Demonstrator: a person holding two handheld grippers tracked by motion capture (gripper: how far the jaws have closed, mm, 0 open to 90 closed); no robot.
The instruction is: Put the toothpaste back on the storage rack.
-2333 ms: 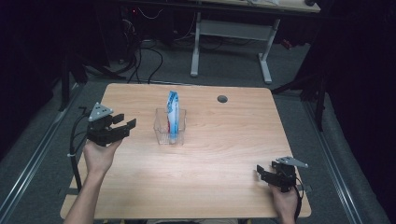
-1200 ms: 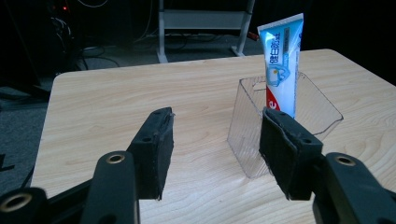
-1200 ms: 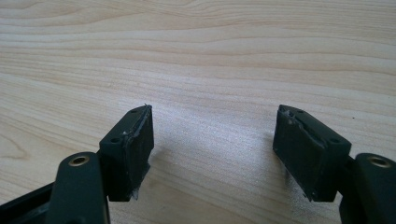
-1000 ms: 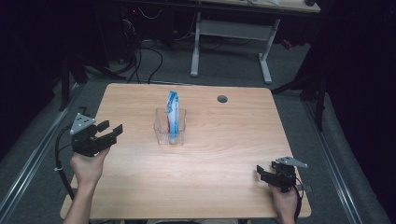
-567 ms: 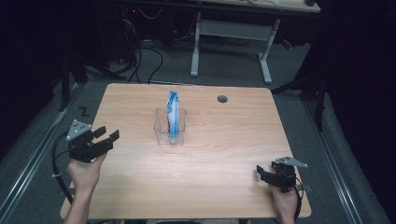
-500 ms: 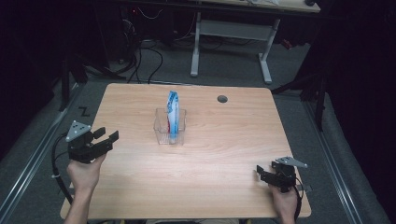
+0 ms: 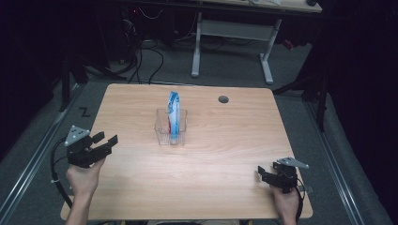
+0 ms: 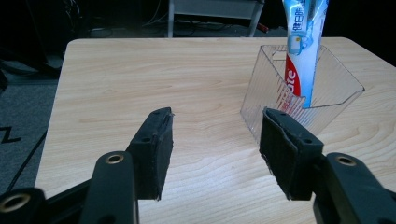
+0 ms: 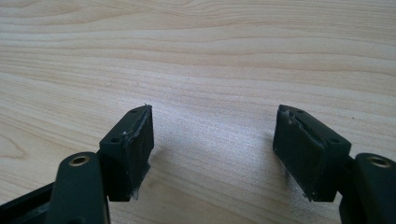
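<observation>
Wooden surface [image 7: 225, 154]: carrying all items.
Clear holder [image 7: 170, 127]: sitting just 11 o'clock of surface centre; appearing loaded.
Toothpaste tube [image 7: 174, 115]: standing upright inside holder, top sticking out above rim; placing judged done.
Left gripper [image 7: 107, 144]: hovering at 9 o'clock edge, well apart from holder, fingers [image 8: 152, 151] spread, gripping nothing.
Right gripper [image 7: 264, 175]: resting at 5 o'clock corner, fingers [image 9: 130, 147] spread, gripping nothing.
Remaining: nothing showing.
</observation>
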